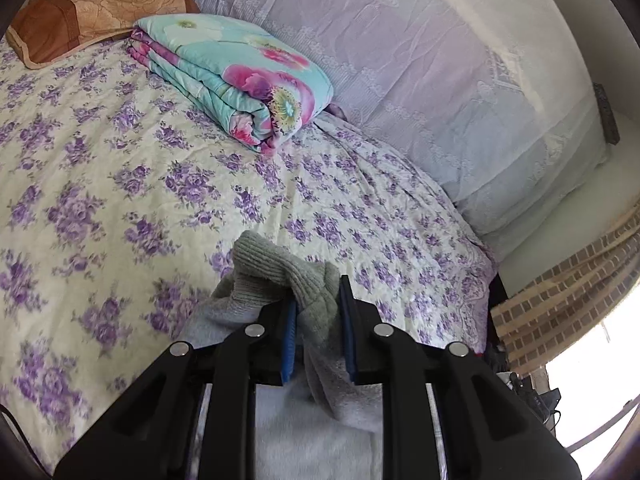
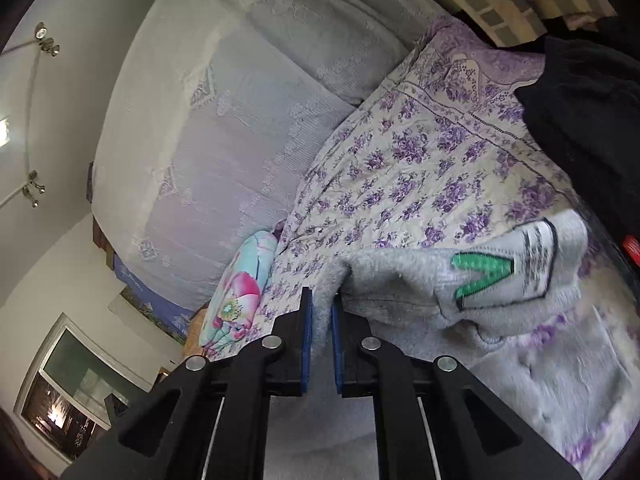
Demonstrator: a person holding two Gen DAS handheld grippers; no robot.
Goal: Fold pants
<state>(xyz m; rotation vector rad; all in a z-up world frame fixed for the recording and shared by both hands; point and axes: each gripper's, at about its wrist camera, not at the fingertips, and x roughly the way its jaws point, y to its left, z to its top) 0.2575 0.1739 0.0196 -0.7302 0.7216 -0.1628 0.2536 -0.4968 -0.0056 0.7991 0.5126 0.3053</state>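
The left tongs [image 1: 318, 300] are clamped on the grey pants [image 1: 280, 276], a ribbed knit band bunched between the blue pads [image 1: 289, 340] and sticking out past them toward 12 o'clock. More of the pale fleece hangs below the tongs toward 6 o'clock, over the bed [image 1: 120, 184], whose sheet is cream with purple flowers.

In the left wrist view, a folded turquoise quilt [image 1: 236, 76] with pink blossoms lies on the bed at 11 o'clock from the tongs. A brown and tan pillow [image 1: 92, 16] sits beyond it at 10 o'clock, touching the quilt's far edge. A white lace cover [image 1: 400, 80] drapes the surface along the bed's far side, from 12 to 2 o'clock.

The right tongs [image 2: 320, 300] are closed on a thin edge of the same pants [image 2: 400, 280], the pads nearly meeting with the fleece pinched between them. From there the cloth stretches toward 3 o'clock, where the inside of the waistband shows a white label with a green mark [image 2: 500, 268]. A black garment [image 2: 580, 112] lies on the bed at 2 o'clock, well apart from the tongs. The quilt [image 2: 240, 292] appears at 9 o'clock, just beside the left pad.
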